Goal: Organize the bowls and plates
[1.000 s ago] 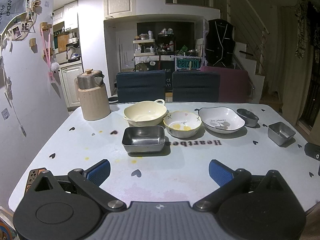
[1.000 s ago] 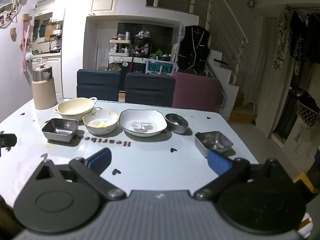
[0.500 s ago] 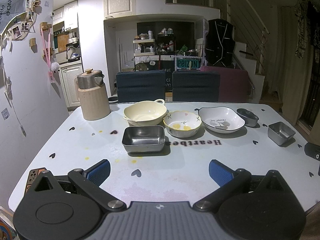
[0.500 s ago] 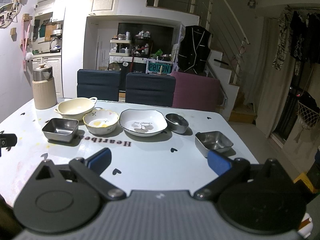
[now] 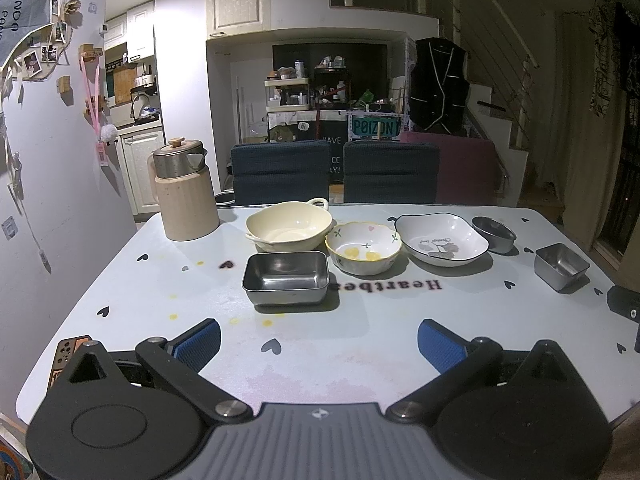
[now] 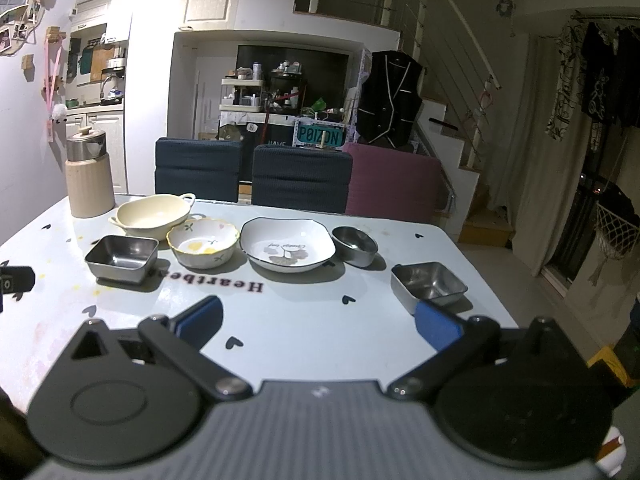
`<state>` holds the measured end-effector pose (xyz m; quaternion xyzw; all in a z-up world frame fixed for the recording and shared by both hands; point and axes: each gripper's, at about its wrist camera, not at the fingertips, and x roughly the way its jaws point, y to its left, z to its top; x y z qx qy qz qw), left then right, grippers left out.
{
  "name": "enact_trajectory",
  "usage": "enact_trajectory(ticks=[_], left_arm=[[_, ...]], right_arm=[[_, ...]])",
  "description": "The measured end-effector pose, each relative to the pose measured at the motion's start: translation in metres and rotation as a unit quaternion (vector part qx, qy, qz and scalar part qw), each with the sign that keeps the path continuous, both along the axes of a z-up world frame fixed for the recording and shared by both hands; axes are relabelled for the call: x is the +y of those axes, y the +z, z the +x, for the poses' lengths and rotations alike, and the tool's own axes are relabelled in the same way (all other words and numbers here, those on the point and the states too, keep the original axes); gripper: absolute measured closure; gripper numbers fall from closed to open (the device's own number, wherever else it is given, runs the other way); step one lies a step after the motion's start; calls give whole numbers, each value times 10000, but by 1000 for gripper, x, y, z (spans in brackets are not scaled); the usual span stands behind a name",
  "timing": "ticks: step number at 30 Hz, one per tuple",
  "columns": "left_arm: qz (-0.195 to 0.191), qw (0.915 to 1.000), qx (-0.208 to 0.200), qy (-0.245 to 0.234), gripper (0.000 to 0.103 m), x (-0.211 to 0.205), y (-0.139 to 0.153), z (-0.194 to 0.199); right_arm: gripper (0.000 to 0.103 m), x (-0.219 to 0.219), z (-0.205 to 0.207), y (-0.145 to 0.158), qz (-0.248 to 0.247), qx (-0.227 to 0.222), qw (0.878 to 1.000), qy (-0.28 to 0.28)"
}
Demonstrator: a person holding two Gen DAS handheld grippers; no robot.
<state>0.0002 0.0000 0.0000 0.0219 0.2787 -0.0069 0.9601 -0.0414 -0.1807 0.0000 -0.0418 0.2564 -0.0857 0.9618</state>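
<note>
While the left hand-held gripper [image 5: 319,340] hangs wide and empty over the table [image 5: 168,292], a steel tray [image 5: 285,277] sits just ahead, with a cream bowl [image 5: 289,226], flower bowl [image 5: 363,247] and plate [image 5: 442,240] behind. From the right hand-held gripper [image 6: 318,320], also wide and empty, a small steel tray [image 6: 429,282] sits near its right finger.

White table [image 5: 160,304] printed with hearts, set with dishes.
Around the floral bowl [image 5: 363,247]: cream handled bowl [image 5: 289,225] behind-left, large steel tray [image 5: 285,278] front-left, white plate [image 5: 441,239] right, then round steel bowl [image 5: 493,234], small steel tray [image 5: 561,266]; jug [image 5: 185,196] far left.
</note>
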Motion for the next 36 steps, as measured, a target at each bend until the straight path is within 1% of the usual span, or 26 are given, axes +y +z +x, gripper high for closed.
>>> enact_trajectory(ticks=[31,32,36], left_arm=[[1,10000,3,-8,0,0,0,0],[1,10000,0,-8,0,-6,-4,1],[-29,10000,-8,-24,0,-7,-4,1]], right_arm=[[0,-1,1,0,-2,14,10000,-6],[0,-1,1,0,-1,18,10000,-9],[0,0,1,0,8,23,10000,-34]])
